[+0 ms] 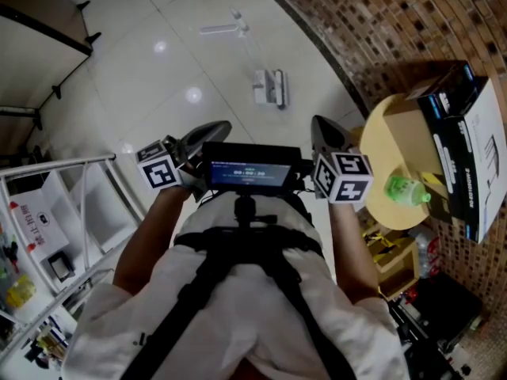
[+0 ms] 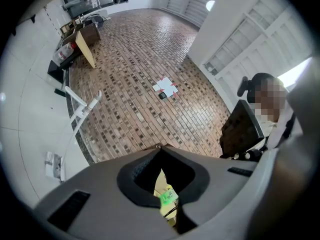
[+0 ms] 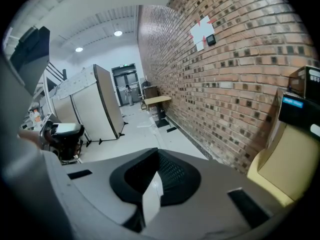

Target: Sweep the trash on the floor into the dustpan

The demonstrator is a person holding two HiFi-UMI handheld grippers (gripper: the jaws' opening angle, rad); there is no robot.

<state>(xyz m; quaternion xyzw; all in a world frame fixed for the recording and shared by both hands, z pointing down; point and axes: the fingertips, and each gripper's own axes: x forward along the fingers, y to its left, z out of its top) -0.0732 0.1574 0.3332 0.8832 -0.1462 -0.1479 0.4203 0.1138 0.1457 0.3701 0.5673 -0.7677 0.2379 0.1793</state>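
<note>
Near our chest, left gripper (image 1: 207,131) and right gripper (image 1: 323,129) are both clenched shut, nothing between the jaws. To the right, a green bottle (image 1: 408,188) sits on a round yellow table (image 1: 388,133). Far ahead, what looks like the white dustpan (image 1: 269,87) lies on the tiled floor (image 1: 182,54), well apart from both grippers.

White glossy floor (image 1: 158,46): far off, a white dustpan-like object (image 1: 269,88); beyond it, a white long-handled tool (image 1: 224,28). At right, round yellow table (image 1: 384,133) bearing green bottle (image 1: 407,188) and boxes (image 1: 467,133).
</note>
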